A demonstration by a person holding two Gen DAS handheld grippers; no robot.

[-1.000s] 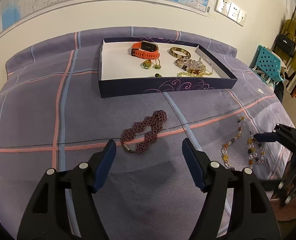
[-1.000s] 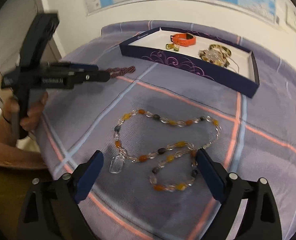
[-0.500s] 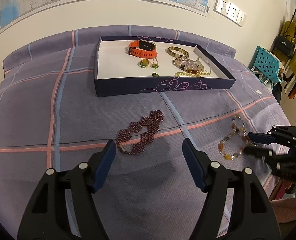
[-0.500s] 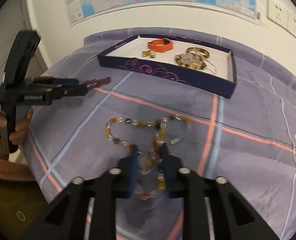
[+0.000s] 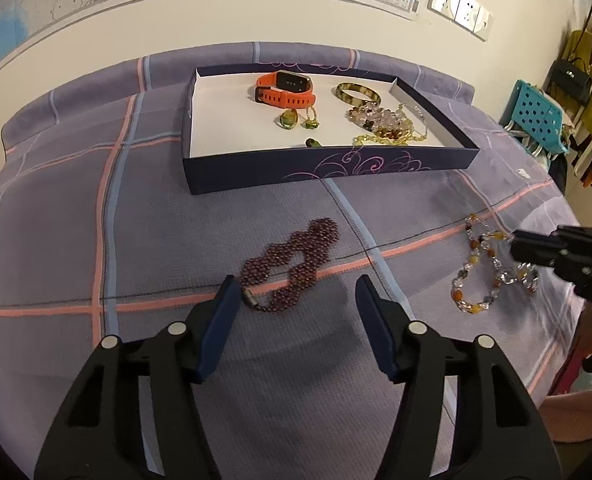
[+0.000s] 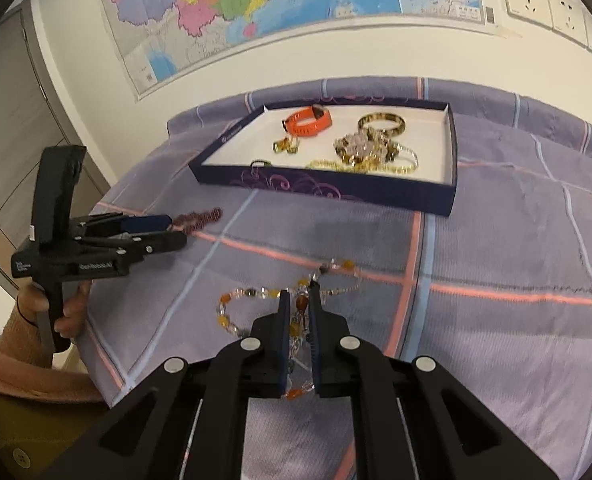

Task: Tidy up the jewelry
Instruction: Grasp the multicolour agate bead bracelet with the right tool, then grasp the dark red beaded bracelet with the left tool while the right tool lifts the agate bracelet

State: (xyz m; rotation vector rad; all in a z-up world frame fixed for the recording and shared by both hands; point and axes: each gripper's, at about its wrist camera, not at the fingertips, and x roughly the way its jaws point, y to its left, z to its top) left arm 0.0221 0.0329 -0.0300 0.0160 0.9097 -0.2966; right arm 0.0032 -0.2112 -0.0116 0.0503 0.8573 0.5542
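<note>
An amber and clear bead necklace point(image 6: 255, 294) lies bunched on the purple plaid cloth; it also shows in the left wrist view point(image 5: 478, 268). My right gripper point(image 6: 298, 298) is shut on the necklace's middle strands and shows in the left wrist view point(image 5: 516, 246). My left gripper point(image 5: 296, 292) is open and empty, just in front of a dark red beaded bracelet point(image 5: 291, 262), which also shows in the right wrist view point(image 6: 199, 218). A navy jewelry box point(image 5: 376, 166) at the back holds an orange watch point(image 5: 285, 88), a bangle point(image 5: 358, 94) and bead strands.
The cloth-covered table point(image 5: 95, 240) ends close to my right gripper at the right edge. A wall with a map point(image 6: 255, 0) stands behind the box. A teal chair point(image 5: 536, 116) and hanging bags are at the far right.
My right gripper has closed on the amber necklace and gathered it from a spread loop into a bunch. My left gripper stays open, a little nearer the red bracelet.
</note>
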